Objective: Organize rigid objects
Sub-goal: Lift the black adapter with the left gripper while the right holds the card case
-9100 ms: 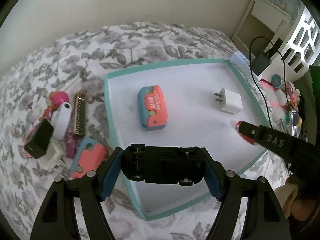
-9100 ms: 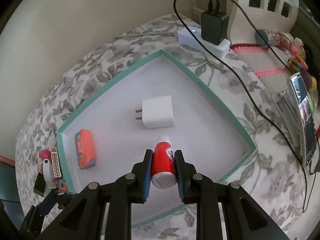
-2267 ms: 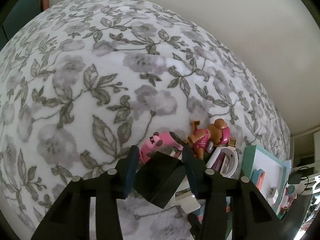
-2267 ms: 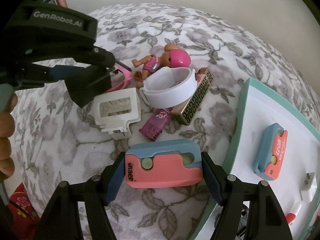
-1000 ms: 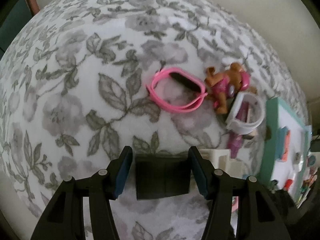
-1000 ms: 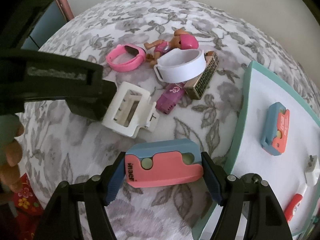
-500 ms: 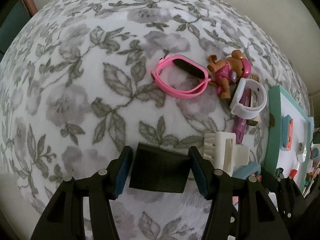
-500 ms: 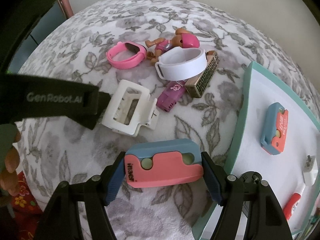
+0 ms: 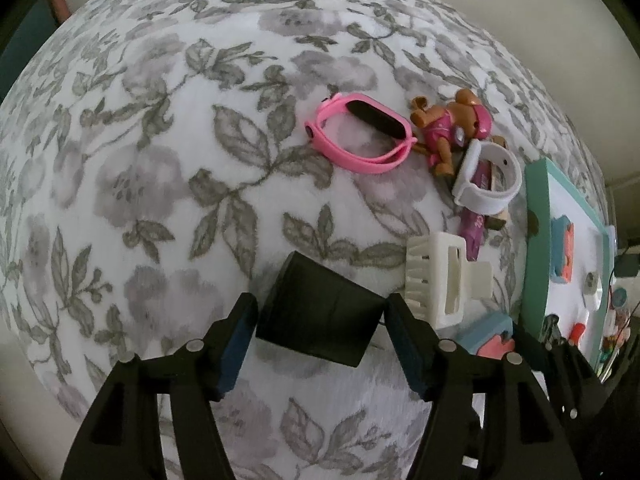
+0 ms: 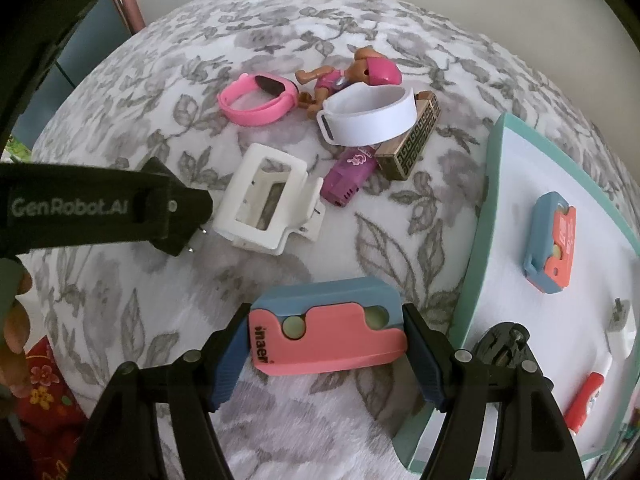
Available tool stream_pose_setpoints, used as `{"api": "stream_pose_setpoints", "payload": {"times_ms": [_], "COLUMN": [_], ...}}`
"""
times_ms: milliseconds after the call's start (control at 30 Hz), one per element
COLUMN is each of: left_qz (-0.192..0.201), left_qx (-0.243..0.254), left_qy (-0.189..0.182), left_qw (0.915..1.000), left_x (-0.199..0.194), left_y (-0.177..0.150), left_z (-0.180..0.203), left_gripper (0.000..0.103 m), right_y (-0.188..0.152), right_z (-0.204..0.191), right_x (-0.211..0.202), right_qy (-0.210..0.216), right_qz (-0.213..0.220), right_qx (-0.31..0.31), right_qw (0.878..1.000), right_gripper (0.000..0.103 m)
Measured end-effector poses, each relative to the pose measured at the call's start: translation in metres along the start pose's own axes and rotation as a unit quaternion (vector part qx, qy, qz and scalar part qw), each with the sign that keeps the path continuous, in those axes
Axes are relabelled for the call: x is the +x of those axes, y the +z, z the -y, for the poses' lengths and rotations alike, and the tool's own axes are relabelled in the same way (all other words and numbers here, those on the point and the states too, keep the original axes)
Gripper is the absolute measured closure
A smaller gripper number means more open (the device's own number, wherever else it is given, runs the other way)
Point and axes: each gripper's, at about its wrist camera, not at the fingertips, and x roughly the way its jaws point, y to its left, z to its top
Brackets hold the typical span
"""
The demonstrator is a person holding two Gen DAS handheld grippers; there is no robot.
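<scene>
My left gripper (image 9: 318, 342) is shut on a black plug adapter (image 9: 320, 316) and holds it above the floral bedspread; its metal prongs (image 10: 196, 240) show in the right wrist view. My right gripper (image 10: 326, 346) is shut on a pink-and-blue box cutter (image 10: 326, 330), lifted just left of the teal-rimmed white tray (image 10: 486, 216). In the tray lie a second pink-and-blue cutter (image 10: 550, 244), a white plug (image 10: 620, 326), a red tube (image 10: 586, 402) and a black toy car (image 10: 504, 340).
On the bedspread lie a white hair claw clip (image 10: 268, 206), a pink wristband (image 10: 256, 98), a white wristband (image 10: 368, 120), a pink toy figure (image 10: 352, 72), a purple item (image 10: 350, 174) and a patterned harmonica (image 10: 412, 146). A hand (image 10: 14, 320) shows at the left.
My left gripper has lifted the black adapter off the pile and drawn back from it. My right gripper keeps the cutter and has risen slightly. The pink wristband is now uncovered.
</scene>
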Motion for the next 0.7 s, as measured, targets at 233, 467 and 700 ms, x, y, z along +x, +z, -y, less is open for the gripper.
{"api": "stream_pose_setpoints", "payload": {"times_ms": [233,467,700], "left_qz": [-0.013,-0.020,-0.014], "left_qx": [0.033,0.069,0.069], "left_qy": [0.012,0.045,0.040], "left_qw": [0.9993,0.9964,0.9967], "left_x": [0.003,0.009,0.010], "left_y": [-0.013,-0.018,-0.016], "left_z": [0.008,0.021,0.024], "left_gripper": [0.029,0.029,0.029], "right_y": [-0.001,0.000,0.000], "right_z": [0.000,0.000,0.000], "right_x": [-0.001,0.000,0.000], "right_qy": [0.001,0.001,0.000], "right_qz": [-0.001,0.000,0.000], "right_qx": [-0.001,-0.001,0.000], "right_qw": [1.000,1.000,1.000], "right_gripper": [0.029,0.029,0.029]}}
